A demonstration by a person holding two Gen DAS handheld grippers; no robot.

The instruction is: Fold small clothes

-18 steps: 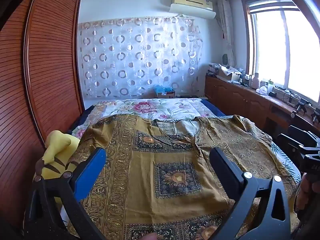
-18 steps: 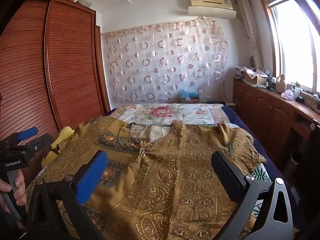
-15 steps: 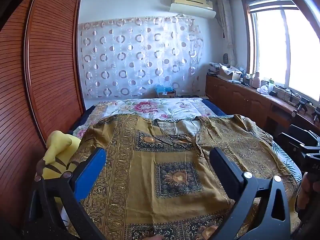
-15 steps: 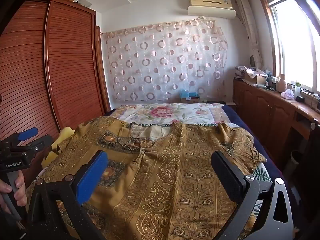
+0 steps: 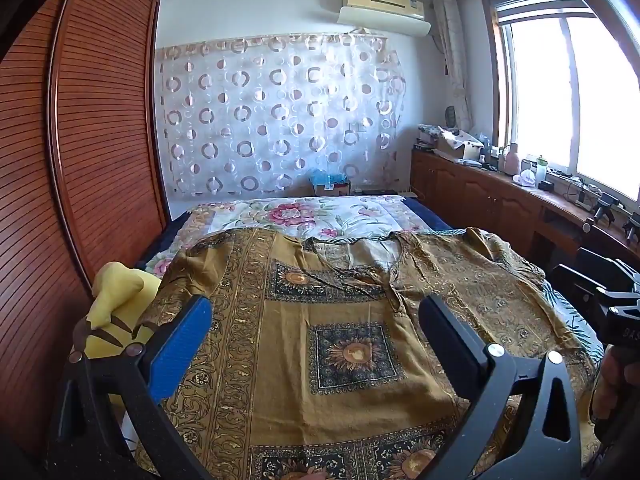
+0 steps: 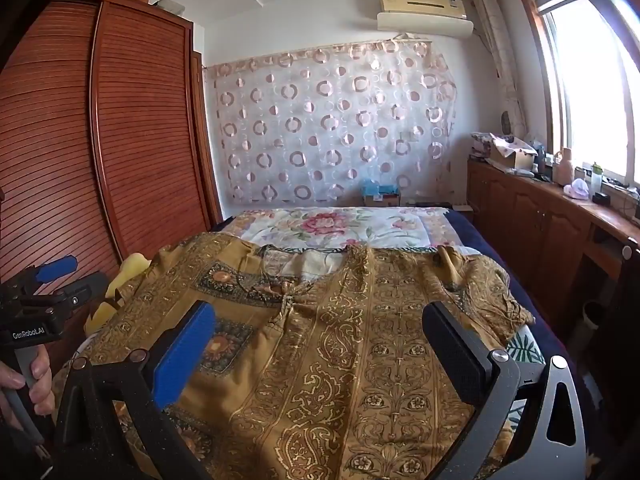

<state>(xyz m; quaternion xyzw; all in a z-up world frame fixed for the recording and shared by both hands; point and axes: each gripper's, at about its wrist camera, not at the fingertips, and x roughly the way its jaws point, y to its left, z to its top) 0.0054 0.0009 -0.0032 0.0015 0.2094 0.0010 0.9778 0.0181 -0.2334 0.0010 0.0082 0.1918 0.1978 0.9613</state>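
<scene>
A mustard-gold patterned top [image 5: 344, 320] lies spread flat on the bed, neckline toward the far end; it also shows in the right wrist view [image 6: 360, 340]. My left gripper [image 5: 316, 320] is open and empty, hovering above the garment's left half. My right gripper [image 6: 320, 328] is open and empty above the right half. The left gripper also shows at the left edge of the right wrist view [image 6: 48, 280], and the right gripper shows at the right edge of the left wrist view [image 5: 600, 296]. The garment's near hem is hidden below both views.
A floral quilt [image 5: 304, 216] covers the far bed. A yellow plush toy [image 5: 116, 312] lies at the bed's left edge beside the wooden wardrobe [image 5: 80, 160]. A wooden cabinet [image 6: 540, 216] with clutter runs along the right wall under the window.
Both views are almost unchanged; the left gripper has drifted very slightly. Both grippers stay open above the garment.
</scene>
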